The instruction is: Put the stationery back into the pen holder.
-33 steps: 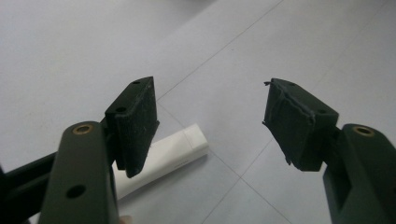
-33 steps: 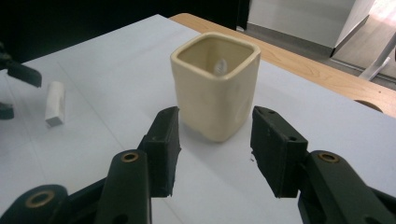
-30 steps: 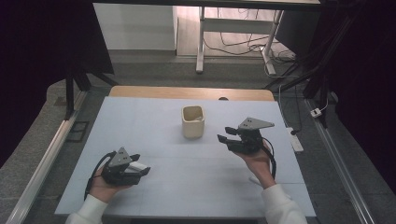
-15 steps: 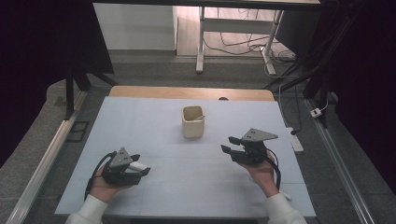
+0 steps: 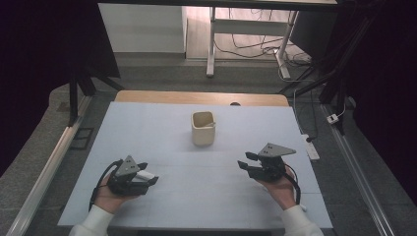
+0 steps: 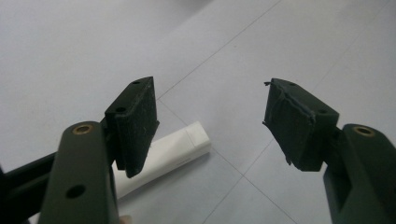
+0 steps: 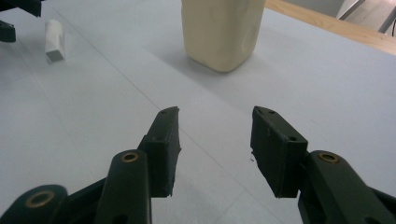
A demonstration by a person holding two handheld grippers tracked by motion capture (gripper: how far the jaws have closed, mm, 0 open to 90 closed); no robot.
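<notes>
- Left gripper [image 5: 147, 178], near left of the mat [image 5: 147, 123]: resting in the hand in the same spot as a second ago, jaws parted and released, nothing between the pads [image 6: 140, 126].
- Block [image 6: 168, 151], white and oblong: flat on the mat just past the left gripper's tips, partly hidden behind one jaw in the left gripper view; touching or not, impossible to tell. Seen far off at upper left in the right gripper view [image 7: 53, 39].
- Cup [image 5: 203, 128], cream: upright at the centre, toward the far side, well apart from both grippers; unmoved.
- Right gripper [image 5: 247, 164], near right: drawn back from beside the cup toward the near edge and lowered within the last second; jaws parted and released, empty, aimed at the cup [image 7: 222, 32].
- Reading: retreat from the cup suggests no work on it for now; block by the left gripper judged the likelier next pick.
</notes>
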